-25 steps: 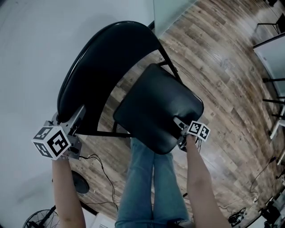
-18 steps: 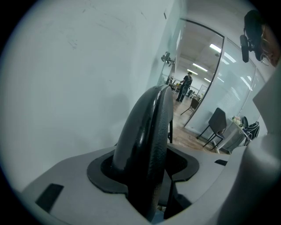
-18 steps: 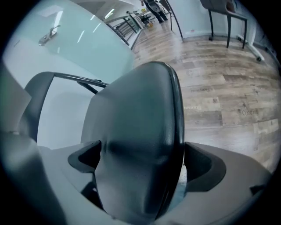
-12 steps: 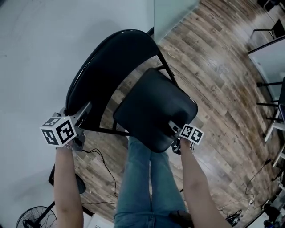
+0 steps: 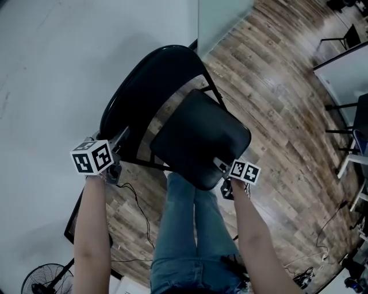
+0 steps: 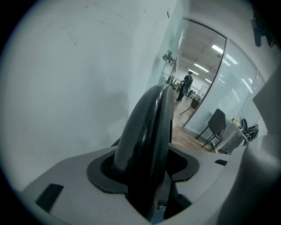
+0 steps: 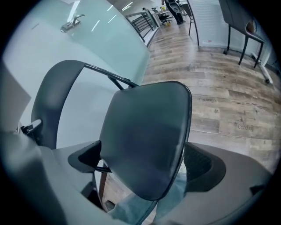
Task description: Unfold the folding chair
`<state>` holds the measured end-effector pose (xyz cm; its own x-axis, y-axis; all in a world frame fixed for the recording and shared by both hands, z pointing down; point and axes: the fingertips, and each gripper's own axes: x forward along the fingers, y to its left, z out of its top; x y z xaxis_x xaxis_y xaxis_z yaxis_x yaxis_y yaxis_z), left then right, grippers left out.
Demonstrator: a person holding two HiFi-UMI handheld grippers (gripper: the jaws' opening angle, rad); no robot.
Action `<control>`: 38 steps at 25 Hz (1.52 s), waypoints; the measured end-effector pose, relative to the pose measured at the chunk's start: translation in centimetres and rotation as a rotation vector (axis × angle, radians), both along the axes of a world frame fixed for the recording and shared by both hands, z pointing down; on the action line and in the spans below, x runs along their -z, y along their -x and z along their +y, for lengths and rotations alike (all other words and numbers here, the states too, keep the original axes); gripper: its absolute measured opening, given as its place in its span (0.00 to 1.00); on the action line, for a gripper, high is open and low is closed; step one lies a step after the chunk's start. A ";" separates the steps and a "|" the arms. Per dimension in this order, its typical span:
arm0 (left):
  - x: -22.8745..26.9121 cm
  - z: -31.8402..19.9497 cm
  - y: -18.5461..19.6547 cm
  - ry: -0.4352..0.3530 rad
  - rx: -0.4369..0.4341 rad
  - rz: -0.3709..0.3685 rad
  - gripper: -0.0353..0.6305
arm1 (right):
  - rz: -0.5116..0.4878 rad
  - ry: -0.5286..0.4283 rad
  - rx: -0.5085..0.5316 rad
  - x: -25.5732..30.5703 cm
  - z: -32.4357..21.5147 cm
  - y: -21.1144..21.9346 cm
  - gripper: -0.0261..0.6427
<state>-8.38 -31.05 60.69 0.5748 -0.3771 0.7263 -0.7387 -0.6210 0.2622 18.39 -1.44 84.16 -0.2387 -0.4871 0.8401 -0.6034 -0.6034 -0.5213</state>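
The black folding chair stands by the wall in front of me. In the head view its curved backrest is on the left and its padded seat on the right. My left gripper is shut on the backrest's near rim. That rim runs edge-on between its pads in the left gripper view. My right gripper is shut on the seat's front edge, one finger above and one below. In the right gripper view the seat fills the gap between the jaws, with the backrest behind at left.
My legs in jeans stand just behind the seat. A white wall and a glass partition are close behind the chair. Cables and a fan lie on the wooden floor at left, and furniture legs stand far right.
My right gripper has risen with the seat's front edge in its hold, and rolled a little. My left gripper keeps its hold on the backrest rim in the same spot.
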 end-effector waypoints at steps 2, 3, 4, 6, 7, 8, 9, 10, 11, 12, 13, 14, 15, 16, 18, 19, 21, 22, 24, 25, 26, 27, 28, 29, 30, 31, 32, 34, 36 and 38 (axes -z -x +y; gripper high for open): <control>0.0 -0.1 -0.1 0.005 -0.001 -0.002 0.42 | -0.002 -0.002 0.030 1.2 -0.1 0.7 0.90; 0.1 -0.1 -0.1 0.005 -0.001 -0.002 0.42 | -0.001 -0.003 0.048 1.8 -0.2 1.0 0.90; 0.2 0.0 -0.1 0.005 -0.001 -0.003 0.42 | 0.001 -0.005 0.065 2.4 -0.2 1.2 0.89; 0.4 0.3 -0.1 0.003 0.002 -0.002 0.42 | 0.007 -0.010 0.094 3.9 -0.2 1.5 0.89; 0.5 0.5 -0.1 0.000 0.004 0.000 0.43 | 0.009 -0.015 0.105 4.8 -0.2 1.6 0.89; 0.6 0.6 0.0 -0.001 0.007 0.004 0.43 | 0.011 -0.021 0.118 5.7 -0.3 1.8 0.89; 0.7 0.7 0.0 0.006 0.014 0.013 0.44 | 0.011 -0.030 0.133 6.7 -0.4 2.0 0.89; 0.7 0.7 0.1 0.021 0.031 0.027 0.45 | 0.010 -0.041 0.153 7.7 -0.6 2.3 0.89; 0.6 0.7 0.4 0.039 0.059 0.041 0.49 | 0.008 -0.053 0.180 8.6 -0.9 2.7 0.89; 0.6 0.7 0.6 0.048 0.091 0.048 0.55 | 0.009 -0.066 0.213 9.4 -1.1 3.1 0.89; 0.8 0.7 0.9 0.045 0.116 0.048 0.61 | 0.011 -0.075 0.249 10.1 -1.3 3.5 0.89; 1.2 0.9 1.0 0.031 0.130 0.038 0.66 | 0.017 -0.081 0.284 10.6 -1.5 3.7 0.89; 1.6 1.2 1.1 0.014 0.133 0.022 0.71 | 0.023 -0.084 0.314 11.0 -1.6 3.8 0.89; 2.0 1.5 1.0 -0.004 0.131 0.002 0.74 | 0.031 -0.087 0.337 11.4 -1.7 3.8 0.89; 3.0 2.5 1.0 -0.038 0.131 -0.030 0.82 | 0.043 -0.096 0.369 12.4 -2.0 3.6 0.89; 3.7 3.0 1.0 -0.052 0.140 -0.038 0.86 | 0.048 -0.103 0.383 13.0 -2.0 3.6 0.89; 5.3 4.1 1.3 -0.073 0.169 -0.042 0.91 | 0.059 -0.119 0.413 14.5 -2.0 3.6 0.89; 5.9 4.8 1.3 -0.079 0.183 -0.039 0.91 | 0.066 -0.129 0.428 15.1 -2.0 3.6 0.89; 7.0 6.4 1.4 -0.084 0.203 -0.035 0.91 | 0.085 -0.155 0.459 16.4 -2.1 3.4 0.89; 7.5 7.3 1.4 -0.087 0.212 -0.031 0.91 | 0.100 -0.167 0.476 16.9 -2.1 3.2 0.89; 8.0 8.2 1.4 -0.090 0.222 -0.023 0.91 | 0.116 -0.177 0.493 17.5 -2.0 2.9 0.89; 8.4 9.1 1.4 -0.090 0.231 -0.013 0.91 | 0.131 -0.183 0.510 18.0 -1.8 2.7 0.89; 8.8 10.0 1.5 -0.089 0.240 -0.004 0.91 | 0.143 -0.187 0.526 18.5 -1.7 2.5 0.89; 9.1 10.7 1.7 -0.087 0.247 0.003 0.91 | 0.151 -0.191 0.537 18.9 -1.6 2.5 0.89; 9.4 11.3 1.8 -0.086 0.249 0.006 0.91 | 0.156 -0.195 0.543 19.3 -1.6 2.5 0.89; 9.7 11.8 1.9 -0.087 0.246 0.005 0.91 | 0.158 -0.199 0.542 19.6 -1.6 2.4 0.89; 10.0 12.2 1.9 -0.092 0.239 0.005 0.91 | 0.160 -0.203 0.536 20.0 -1.5 2.4 0.89; 10.8 12.7 1.8 -0.107 0.222 0.011 0.91 | 0.160 -0.207 0.514 20.9 -1.4 2.3 0.89; 11.6 13.1 1.5 -0.118 0.206 0.028 0.91 | 0.165 -0.214 0.495 21.9 -1.3 2.6 0.89; 12.4 13.7 1.4 -0.129 0.181 0.044 0.91 | 0.176 -0.221 0.491 22.8 -0.9 3.2 0.89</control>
<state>-9.74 -17.35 48.27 0.5190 -0.5656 0.6409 -0.8310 -0.5095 0.2233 15.23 -2.31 61.33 -0.3476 -0.5229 0.7783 -0.8748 -0.1179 -0.4698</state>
